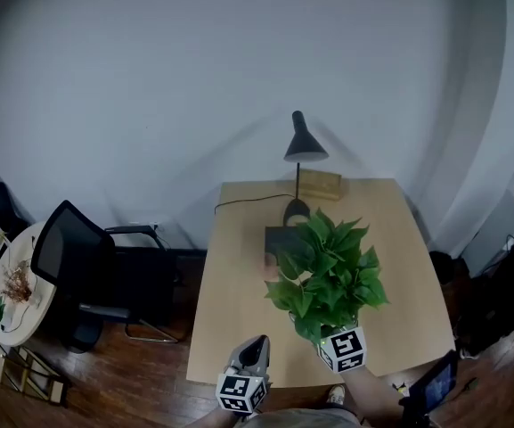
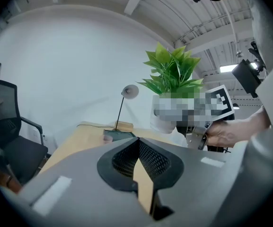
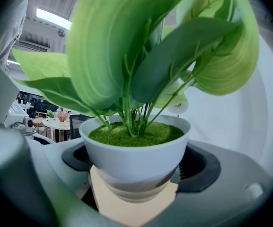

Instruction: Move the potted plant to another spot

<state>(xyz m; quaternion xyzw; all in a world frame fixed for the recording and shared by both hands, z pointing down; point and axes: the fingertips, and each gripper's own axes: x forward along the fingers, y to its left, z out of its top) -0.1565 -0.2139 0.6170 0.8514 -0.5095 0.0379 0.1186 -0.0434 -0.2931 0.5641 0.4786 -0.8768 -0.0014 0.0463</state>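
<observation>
Right gripper view shows the potted plant [image 3: 134, 150] directly between the two jaws of the right gripper [image 3: 137, 170]: the dark pads press on the left and the right side of the white pot below its rim, so this gripper is closed around the pot and carries it upright, with the broad leaves standing over the camera. Under the pot only the light wood colour of the table [image 1: 239, 275] is visible, and from the left gripper view the pot seems to hang a little above the table top (I cannot tell for sure, because a mosaic patch covers a part of it). In the head view the plant is over the near right part of the table, in front of the dark flat thing [image 1: 277, 237] and the black desk lamp [image 1: 303, 145]. The left gripper [image 2: 138, 143] is low at the near edge, beside the plant but apart from it; its jaws meet at the tips and nothing is between them. As I judge it, the grasp is done and probably the lift too; what is left is to carry the pot to another place, for example the bare left half of the table, set it down straight and release it.
</observation>
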